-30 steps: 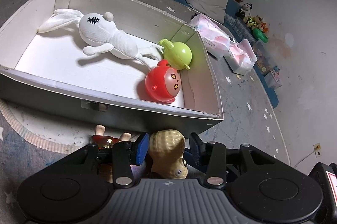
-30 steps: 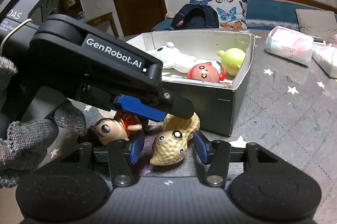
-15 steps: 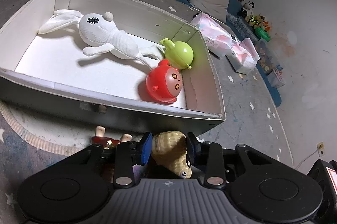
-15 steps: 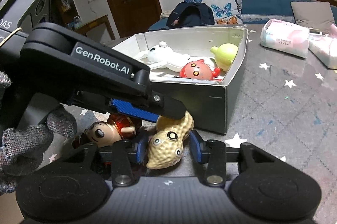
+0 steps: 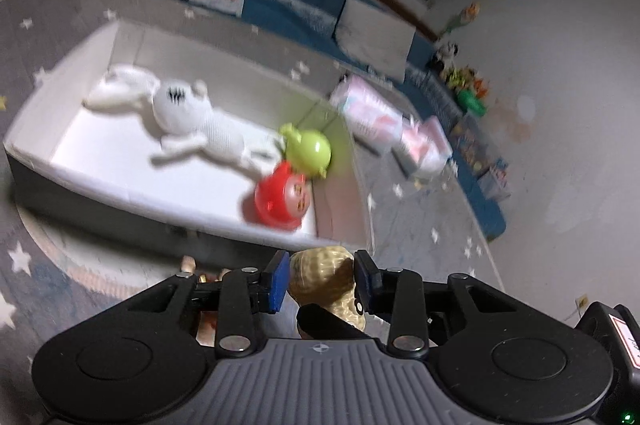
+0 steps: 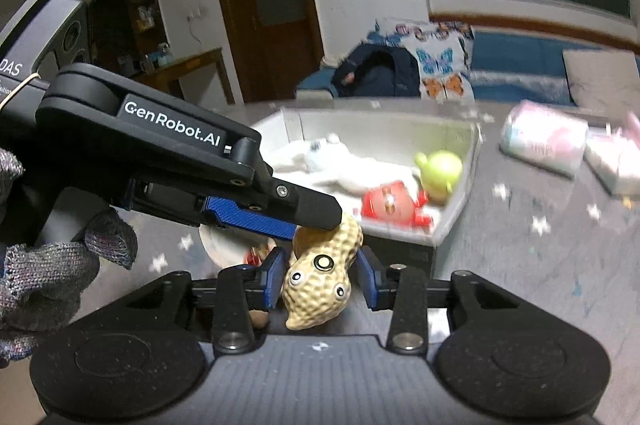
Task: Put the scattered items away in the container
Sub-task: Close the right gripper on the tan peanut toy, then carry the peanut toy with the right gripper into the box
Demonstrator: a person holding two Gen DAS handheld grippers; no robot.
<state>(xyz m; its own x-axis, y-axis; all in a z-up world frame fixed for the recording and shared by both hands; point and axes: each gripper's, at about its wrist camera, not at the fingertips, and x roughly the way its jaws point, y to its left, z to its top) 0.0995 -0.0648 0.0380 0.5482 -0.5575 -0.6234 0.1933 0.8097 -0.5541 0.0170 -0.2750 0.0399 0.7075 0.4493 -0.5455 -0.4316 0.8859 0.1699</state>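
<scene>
Both grippers pinch the peanut toy (image 6: 320,277) — the left gripper (image 5: 321,283) clamps its upper lobe, jaws narrowed onto it; the right gripper (image 6: 319,283) squeezes its googly-eyed lower lobe — just outside the white box (image 5: 48,129), near its corner.

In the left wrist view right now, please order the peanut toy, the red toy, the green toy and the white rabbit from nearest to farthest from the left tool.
1. peanut toy, between the fingers of the left tool.
2. red toy, box's near right corner.
3. green toy, just behind the red one.
4. white rabbit, far left in the box.
</scene>
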